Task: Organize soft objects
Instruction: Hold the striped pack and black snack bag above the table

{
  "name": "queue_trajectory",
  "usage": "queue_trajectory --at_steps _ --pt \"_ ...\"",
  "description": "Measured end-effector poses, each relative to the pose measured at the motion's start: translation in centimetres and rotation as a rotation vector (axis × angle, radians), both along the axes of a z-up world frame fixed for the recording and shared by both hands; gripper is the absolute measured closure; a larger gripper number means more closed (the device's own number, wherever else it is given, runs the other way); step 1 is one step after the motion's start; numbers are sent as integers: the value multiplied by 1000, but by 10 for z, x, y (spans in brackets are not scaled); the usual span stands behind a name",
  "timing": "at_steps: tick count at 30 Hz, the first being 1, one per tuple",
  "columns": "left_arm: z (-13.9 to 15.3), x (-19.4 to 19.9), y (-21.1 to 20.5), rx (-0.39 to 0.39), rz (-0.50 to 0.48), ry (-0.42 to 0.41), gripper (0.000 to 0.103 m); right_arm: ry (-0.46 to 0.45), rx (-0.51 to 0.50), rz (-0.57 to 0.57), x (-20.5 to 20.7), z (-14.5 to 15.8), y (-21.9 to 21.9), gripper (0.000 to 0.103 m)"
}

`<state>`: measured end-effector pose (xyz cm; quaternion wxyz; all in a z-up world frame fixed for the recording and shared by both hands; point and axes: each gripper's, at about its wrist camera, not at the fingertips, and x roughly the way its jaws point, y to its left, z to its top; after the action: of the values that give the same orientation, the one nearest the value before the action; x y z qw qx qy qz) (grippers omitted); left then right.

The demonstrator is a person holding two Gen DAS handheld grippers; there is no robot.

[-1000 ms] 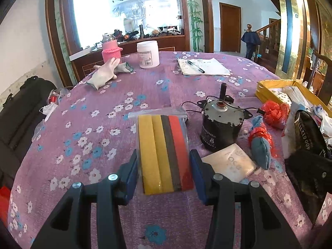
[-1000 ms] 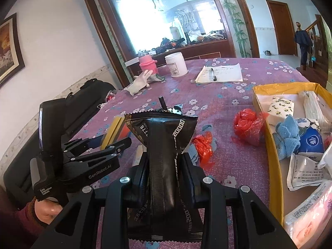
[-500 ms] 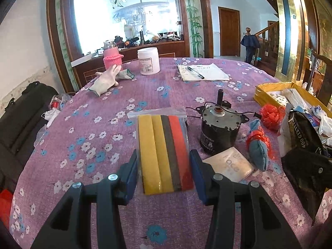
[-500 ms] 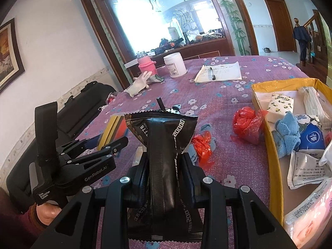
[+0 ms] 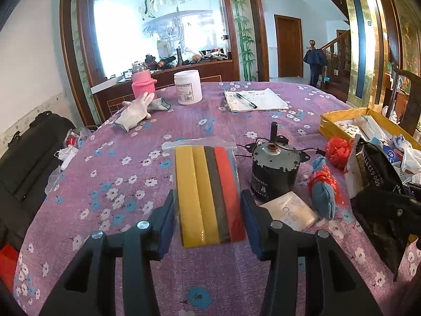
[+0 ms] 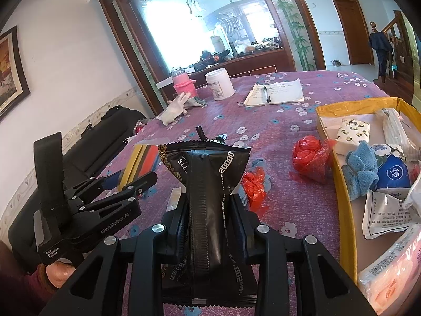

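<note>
My right claw [image 6: 210,226] pinches a black foil pouch [image 6: 208,184] upright, its serrated top edge flared wide above the pads, white print running along its sides. My left claw [image 5: 208,221] grips a clear bag of strips [image 5: 208,192], two yellow, one dark grey, one red, held flat and pointing away. At far right sits a yellow box [image 6: 344,205] holding a blue cloth [image 6: 361,168] and tissue packs [image 6: 352,131].

glossy black foil packet [image 6: 208,184], floral cloth tablecloth [image 5: 126,173].
</note>
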<state>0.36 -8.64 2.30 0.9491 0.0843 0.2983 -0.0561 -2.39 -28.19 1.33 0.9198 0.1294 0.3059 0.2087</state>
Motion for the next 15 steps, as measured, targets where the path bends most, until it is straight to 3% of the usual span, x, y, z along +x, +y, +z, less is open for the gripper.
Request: queue_trajectory --at_steps 15 --pt "4 -6 -4 10 -10 -38 57 -4 5 -23 -2 2 -3 69"
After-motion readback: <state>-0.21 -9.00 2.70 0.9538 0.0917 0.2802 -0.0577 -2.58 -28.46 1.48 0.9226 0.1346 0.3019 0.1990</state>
